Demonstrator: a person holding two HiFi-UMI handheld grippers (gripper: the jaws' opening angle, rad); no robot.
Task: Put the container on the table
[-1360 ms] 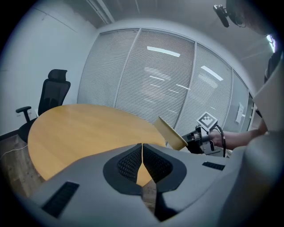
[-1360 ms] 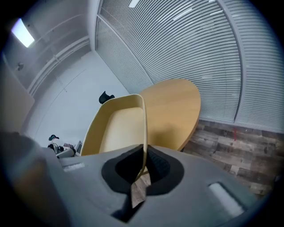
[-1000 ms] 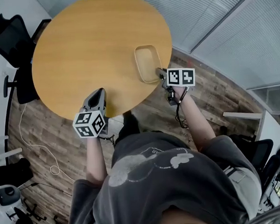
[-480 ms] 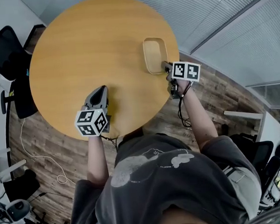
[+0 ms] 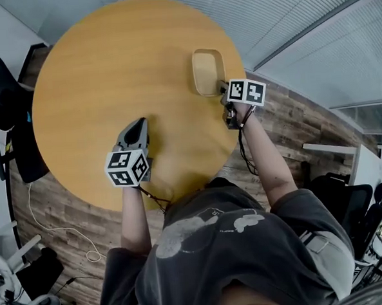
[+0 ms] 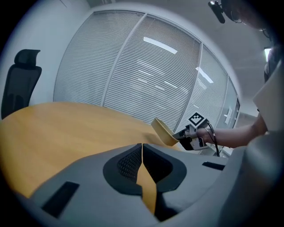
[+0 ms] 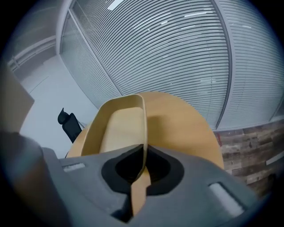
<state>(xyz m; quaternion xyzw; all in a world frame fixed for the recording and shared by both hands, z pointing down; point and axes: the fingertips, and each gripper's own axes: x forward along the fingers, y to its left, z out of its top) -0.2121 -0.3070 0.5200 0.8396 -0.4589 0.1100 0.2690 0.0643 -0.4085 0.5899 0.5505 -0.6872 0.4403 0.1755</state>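
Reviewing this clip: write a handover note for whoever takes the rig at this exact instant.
Right gripper: jaws shut on the near rim of the container.
Left gripper: jaws together, empty, over the table.
Container: above the table near its right edge; in the left gripper view it looks tilted and off the surface.
Done: container picked up and over the table.
Left: lower it flat, open the right jaws, back away.
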